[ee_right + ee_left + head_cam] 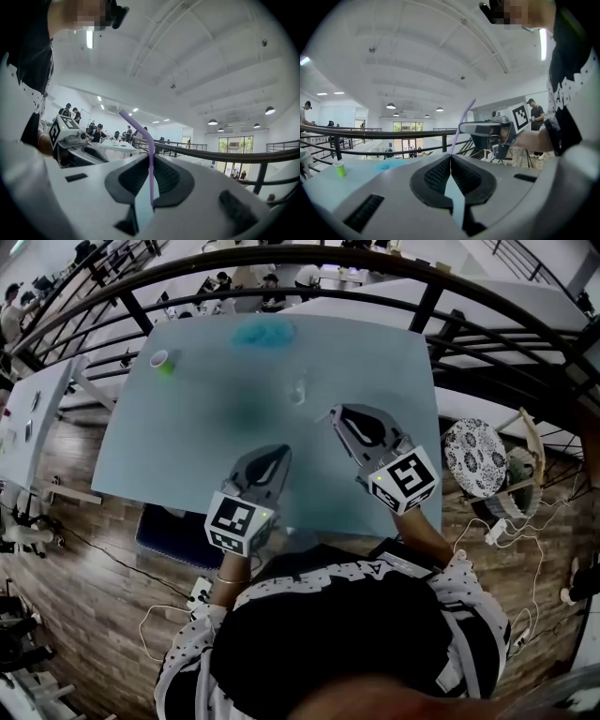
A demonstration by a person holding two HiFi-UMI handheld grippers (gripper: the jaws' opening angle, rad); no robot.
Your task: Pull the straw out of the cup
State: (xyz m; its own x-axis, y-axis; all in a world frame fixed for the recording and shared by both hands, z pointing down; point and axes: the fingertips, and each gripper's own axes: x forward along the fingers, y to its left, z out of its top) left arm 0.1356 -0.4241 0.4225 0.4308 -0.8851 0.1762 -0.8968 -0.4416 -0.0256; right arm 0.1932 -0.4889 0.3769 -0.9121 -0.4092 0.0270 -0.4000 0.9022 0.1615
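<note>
Head view: both grippers over pale table [141,442]. Left gripper [281,454] sits near the person's edge. Right gripper [335,414] is further in, its tip near the clear cup [298,390] but apart from it. Green cup [164,360] sits at the far left, blue cloth [262,332] at the far edge.

Left gripper view: jaws clenched, tips touching, nothing between them, only table showing through the gap lower down. Beyond them a purple straw [468,112] sticks up, tilted, from the right gripper's tip.

Right gripper view: jaws clamped on the straw. It runs upright between the pads, the bent top leaning left. Its lower end hangs free below the grip, in no cup.
</note>
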